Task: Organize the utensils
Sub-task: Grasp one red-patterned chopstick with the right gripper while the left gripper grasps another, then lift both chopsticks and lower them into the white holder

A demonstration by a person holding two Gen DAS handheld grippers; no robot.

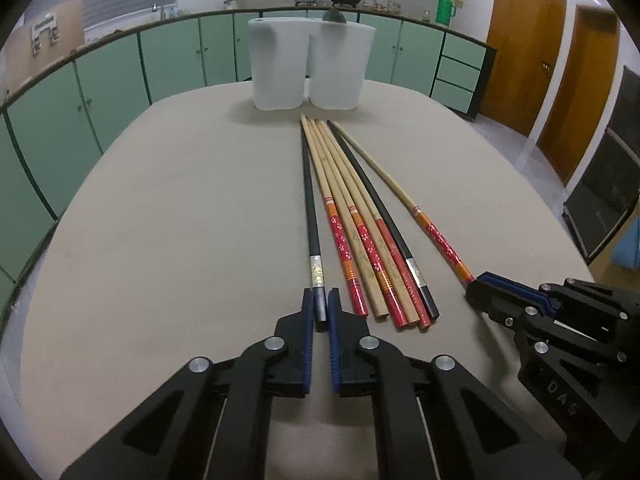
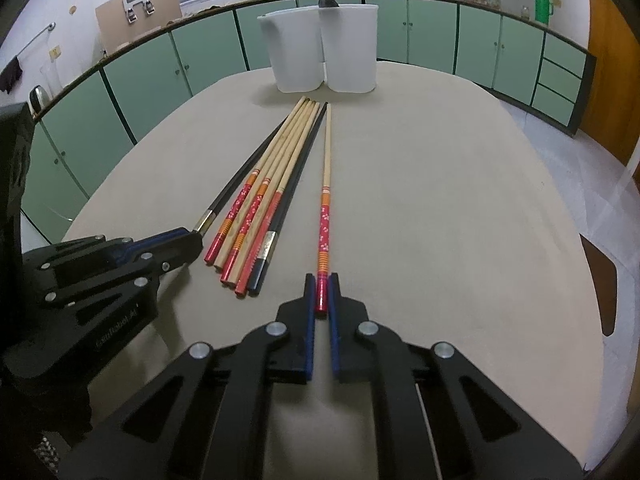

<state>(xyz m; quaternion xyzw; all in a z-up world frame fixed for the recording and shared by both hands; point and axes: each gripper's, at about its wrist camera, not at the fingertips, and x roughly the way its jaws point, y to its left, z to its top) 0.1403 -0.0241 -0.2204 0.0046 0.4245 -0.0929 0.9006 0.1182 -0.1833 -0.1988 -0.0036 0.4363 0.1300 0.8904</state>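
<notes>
Two chopstick ends between narrowed fingers: black chopstick (image 1: 311, 216) in left gripper (image 1: 321, 300), red-patterned chopstick (image 2: 325, 208) in right gripper (image 2: 321, 284).

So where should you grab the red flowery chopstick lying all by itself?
Grab the lone red chopstick at its thick red butt end, coming in low along its length from the near table edge. That end points at the right tool, whose fingers already straddle it, and it lies apart from the chopstick bundle, so nothing crowds the sides.
</notes>
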